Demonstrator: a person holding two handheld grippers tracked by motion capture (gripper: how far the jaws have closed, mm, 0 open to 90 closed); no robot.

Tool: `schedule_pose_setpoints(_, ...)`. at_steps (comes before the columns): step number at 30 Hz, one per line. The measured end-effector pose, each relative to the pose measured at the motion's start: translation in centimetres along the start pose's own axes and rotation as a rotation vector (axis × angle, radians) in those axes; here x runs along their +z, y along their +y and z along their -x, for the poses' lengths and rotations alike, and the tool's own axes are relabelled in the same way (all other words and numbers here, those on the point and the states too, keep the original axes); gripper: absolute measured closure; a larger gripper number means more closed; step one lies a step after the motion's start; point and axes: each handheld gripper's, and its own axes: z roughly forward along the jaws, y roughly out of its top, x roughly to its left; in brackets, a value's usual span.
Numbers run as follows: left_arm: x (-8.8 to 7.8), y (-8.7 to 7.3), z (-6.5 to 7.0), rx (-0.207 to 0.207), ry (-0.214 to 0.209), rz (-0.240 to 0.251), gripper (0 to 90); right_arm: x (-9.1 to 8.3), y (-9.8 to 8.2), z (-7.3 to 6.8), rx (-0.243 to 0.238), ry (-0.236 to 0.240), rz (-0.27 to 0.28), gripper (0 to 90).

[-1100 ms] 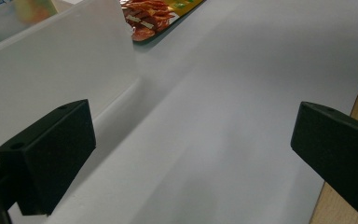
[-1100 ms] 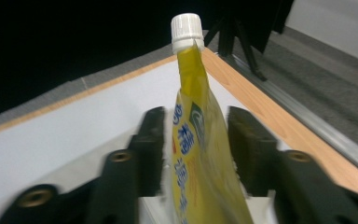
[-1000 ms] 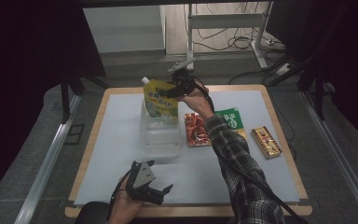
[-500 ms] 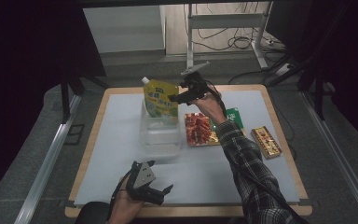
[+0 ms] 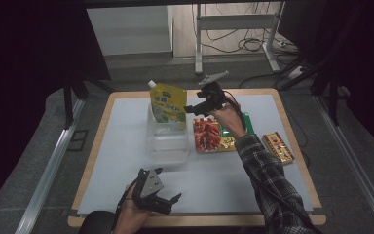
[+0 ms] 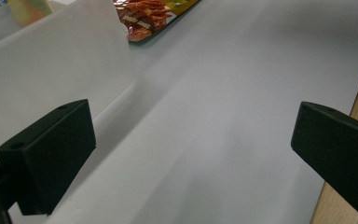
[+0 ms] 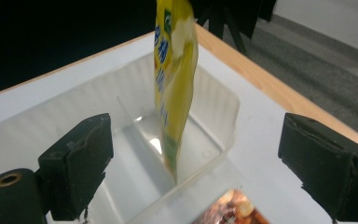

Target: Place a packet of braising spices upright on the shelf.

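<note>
The yellow pouch (image 5: 167,104) stood upright in the far end of the clear plastic bin (image 5: 168,146), leaning toward its back wall. The right gripper (image 5: 191,109) hung just beside it, jaws wide w/ nothing between them; they had just been opening, so the pouch looked freshly let go. In the right gripper view the pouch (image 7: 175,88) rose from the bin (image 7: 219,116) edge-on, apart from both pads. The left gripper (image 5: 168,201) sat near the table's front edge (image 5: 195,222), jaws wide & empty, well apart from the bin.

To do this step well, prob. best to back the right gripper off level, away from the pouch, w/o brushing its side: it's a tall, soft pack & might tip. Then approach the next snack from above w/ jaws kept wide.

Count: 1 yellow pouch, 1 clear bin, 1 red snack pack (image 5: 207,135) just right of the bin, 1 green pack (image 5: 246,122) partly hidden behind the right hand, 1 gold-and-red box (image 5: 277,147) farther right. 2 grippers. So 3 items outside the bin, 1 in.
</note>
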Motion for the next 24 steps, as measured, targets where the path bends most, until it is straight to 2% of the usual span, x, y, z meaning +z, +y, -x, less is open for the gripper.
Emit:
schedule_pose_setpoints(8, 0.1, 0.0, 0.0, 0.004, 0.001, -0.008, 0.0, -1.4, -1.6, -0.2, -0.007, -0.006, -0.013, 8.6)
schedule_pose_setpoints(14, 0.1, 0.0, 0.0, 0.009, 0.004, -0.011, 0.0, -2.7, -2.7, 0.0, 0.014, -0.017, -0.010, 5.9)
schedule_pose_setpoints(24, 0.1, 0.0, 0.1, 0.011, 0.003, -0.012, 0.0, -4.8, -4.8, 0.2, 0.004, -0.059, -0.043, 4.8)
